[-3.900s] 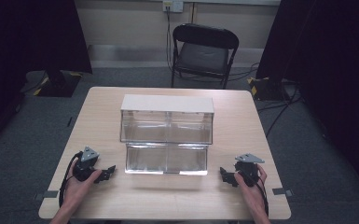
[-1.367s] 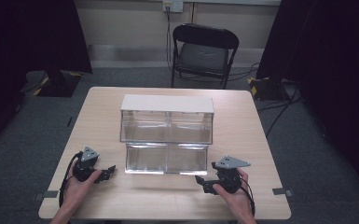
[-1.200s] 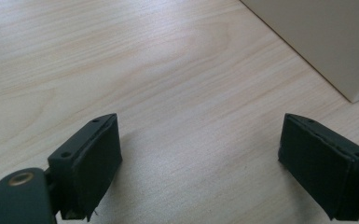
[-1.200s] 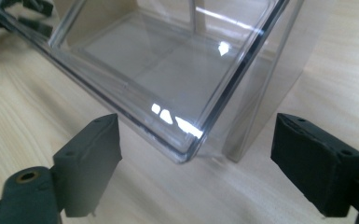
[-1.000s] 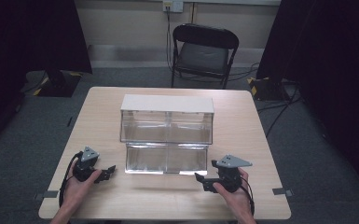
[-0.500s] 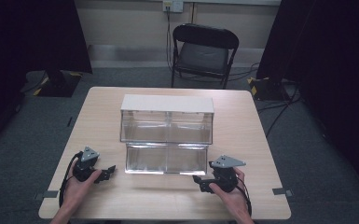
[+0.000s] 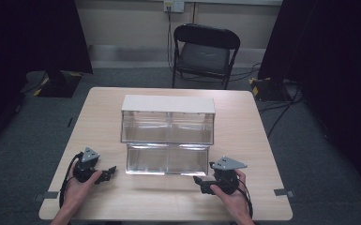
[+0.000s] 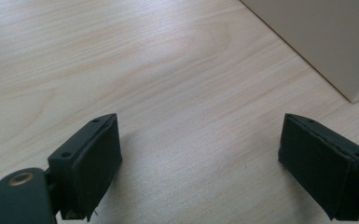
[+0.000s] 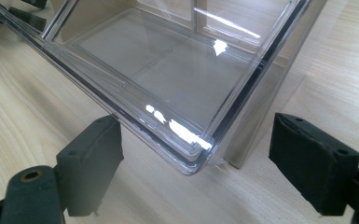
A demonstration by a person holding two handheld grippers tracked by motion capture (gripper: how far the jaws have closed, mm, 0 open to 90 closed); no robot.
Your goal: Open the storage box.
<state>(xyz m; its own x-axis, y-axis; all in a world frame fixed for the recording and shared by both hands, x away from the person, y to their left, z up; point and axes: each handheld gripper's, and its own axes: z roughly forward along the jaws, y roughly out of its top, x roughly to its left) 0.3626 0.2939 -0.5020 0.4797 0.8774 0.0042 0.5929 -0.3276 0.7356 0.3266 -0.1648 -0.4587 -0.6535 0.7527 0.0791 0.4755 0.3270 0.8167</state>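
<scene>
While your left tongs (image 7: 107, 173) rest wide apart on the surface (image 7: 244, 131), your right tongs (image 9: 193, 172) gape wide around the clear drawer's (image 9: 168, 70) near corner.

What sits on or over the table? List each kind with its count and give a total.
Drawer cabinet: 1
Pulled-out clear drawer: 1
Grippers: 2, left gripper and right gripper
Total: 4
</scene>
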